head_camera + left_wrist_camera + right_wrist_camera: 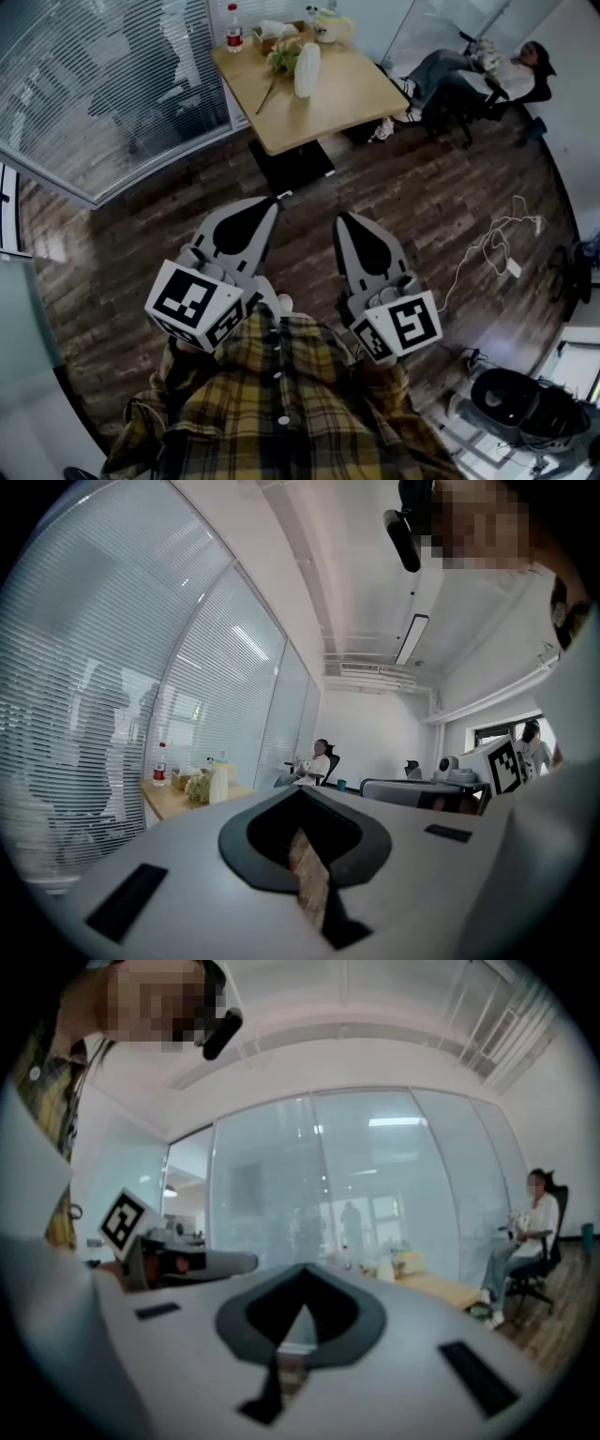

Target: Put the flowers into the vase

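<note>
The flowers (284, 58) lie on the wooden table (337, 103) at the far end of the room, beside an upright white vase (307, 69). Both grippers hang over the wood floor, well short of the table. My left gripper (274, 202) is shut, with nothing between its jaws, and so is my right gripper (343, 218). In the left gripper view the left gripper (300, 791) points into the room, with the vase (219, 785) and flowers (197, 788) small at the left. In the right gripper view the right gripper (305, 1269) is shut and empty, and the vase (384, 1267) shows blurred beyond it.
On the table also stand a bottle (233, 28), a small basket (272, 36) and a pale pitcher (330, 26). A person sits in a chair (487, 70) at the far right. A white cable (497, 246) lies on the floor. A glass wall with blinds (103, 84) runs along the left.
</note>
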### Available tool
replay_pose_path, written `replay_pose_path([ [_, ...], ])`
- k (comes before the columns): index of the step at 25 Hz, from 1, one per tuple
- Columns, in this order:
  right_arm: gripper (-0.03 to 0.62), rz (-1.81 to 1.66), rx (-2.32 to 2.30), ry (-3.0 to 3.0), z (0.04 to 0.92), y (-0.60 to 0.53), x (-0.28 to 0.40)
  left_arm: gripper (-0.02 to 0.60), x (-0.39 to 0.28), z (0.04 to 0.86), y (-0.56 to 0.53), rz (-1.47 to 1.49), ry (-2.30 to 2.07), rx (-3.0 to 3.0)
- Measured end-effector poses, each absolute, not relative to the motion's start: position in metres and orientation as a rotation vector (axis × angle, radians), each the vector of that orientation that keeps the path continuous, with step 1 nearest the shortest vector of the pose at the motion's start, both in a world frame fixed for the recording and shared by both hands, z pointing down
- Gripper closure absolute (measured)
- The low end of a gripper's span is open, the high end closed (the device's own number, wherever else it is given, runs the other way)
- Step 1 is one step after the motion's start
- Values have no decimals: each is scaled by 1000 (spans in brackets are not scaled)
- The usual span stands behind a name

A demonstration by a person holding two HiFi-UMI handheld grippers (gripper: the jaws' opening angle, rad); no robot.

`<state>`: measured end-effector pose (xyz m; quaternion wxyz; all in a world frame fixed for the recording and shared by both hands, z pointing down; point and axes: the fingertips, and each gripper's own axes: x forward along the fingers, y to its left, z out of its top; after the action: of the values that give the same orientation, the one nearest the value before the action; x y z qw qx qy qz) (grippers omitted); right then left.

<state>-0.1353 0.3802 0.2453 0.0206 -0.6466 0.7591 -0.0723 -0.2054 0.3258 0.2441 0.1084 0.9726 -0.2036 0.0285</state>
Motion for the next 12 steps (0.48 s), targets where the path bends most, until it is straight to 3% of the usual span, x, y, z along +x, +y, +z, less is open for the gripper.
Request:
replay_pose_path([
  [12,582,-276,-2001,2349,254,321,-106,572,-179,249,262,77,-616,2843],
])
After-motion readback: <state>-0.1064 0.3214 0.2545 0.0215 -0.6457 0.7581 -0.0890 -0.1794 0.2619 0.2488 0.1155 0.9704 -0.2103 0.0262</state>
